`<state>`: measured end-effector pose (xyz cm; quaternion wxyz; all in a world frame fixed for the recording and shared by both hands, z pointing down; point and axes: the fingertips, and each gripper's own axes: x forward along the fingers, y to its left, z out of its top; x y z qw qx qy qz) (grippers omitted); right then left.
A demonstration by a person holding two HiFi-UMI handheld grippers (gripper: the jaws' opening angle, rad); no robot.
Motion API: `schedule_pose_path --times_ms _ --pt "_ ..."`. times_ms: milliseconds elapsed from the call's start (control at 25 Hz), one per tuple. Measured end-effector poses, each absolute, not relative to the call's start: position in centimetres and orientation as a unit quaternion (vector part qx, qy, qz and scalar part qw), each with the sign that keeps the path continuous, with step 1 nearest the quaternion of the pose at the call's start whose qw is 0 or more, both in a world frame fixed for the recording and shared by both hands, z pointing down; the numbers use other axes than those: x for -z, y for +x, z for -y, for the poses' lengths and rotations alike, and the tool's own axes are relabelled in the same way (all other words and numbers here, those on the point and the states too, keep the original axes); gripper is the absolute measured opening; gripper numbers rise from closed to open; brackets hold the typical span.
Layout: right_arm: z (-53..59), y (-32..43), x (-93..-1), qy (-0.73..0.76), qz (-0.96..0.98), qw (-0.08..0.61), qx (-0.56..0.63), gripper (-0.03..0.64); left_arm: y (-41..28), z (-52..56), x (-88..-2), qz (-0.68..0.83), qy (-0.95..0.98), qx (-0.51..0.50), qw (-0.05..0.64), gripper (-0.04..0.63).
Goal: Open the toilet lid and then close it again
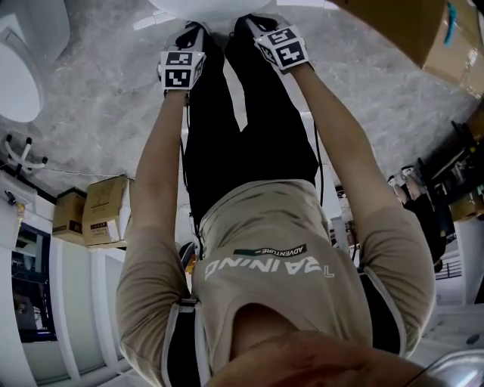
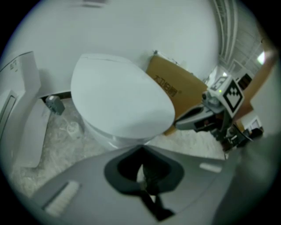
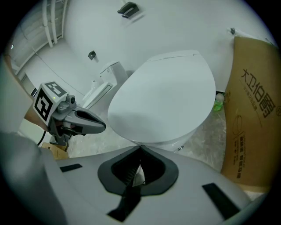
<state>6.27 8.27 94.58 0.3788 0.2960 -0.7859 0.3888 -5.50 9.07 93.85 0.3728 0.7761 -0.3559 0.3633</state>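
Observation:
The white toilet lid point(image 2: 120, 103) point(image 3: 164, 96) lies flat and closed on its bowl, just ahead of both grippers. In the head view only a white edge of the toilet point(image 1: 227, 6) shows at the top. My left gripper point(image 2: 141, 148) point(image 1: 190, 32) is shut with nothing in it, its tips just short of the lid's front rim. My right gripper point(image 3: 140, 147) point(image 1: 257, 23) is also shut and empty, level with the left one in front of the lid. Each gripper shows in the other's view, and both hang apart from the lid.
A tall cardboard box point(image 3: 252, 114) point(image 2: 175, 88) leans against the wall right of the toilet. A second toilet point(image 1: 19, 68) point(image 3: 107, 74) stands to the left. Small cartons point(image 1: 106, 208) sit behind the person. A grey fitting point(image 2: 55, 105) is on the marble floor, left of the bowl.

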Motion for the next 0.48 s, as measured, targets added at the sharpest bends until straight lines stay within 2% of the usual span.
schedule_pose_path --times_ms 200,480 --pt "-8.8 5.3 -95.5 0.308 0.768 0.388 -0.406 0.011 -6.5 -8.5 -95.3 0.369 0.771 -0.345 0.387 0.003" --pt "-7.7 5.7 -95.2 0.329 0.769 0.363 -0.411 0.011 -5.3 -7.3 -94.8 0.371 0.777 -0.330 0.387 0.003"
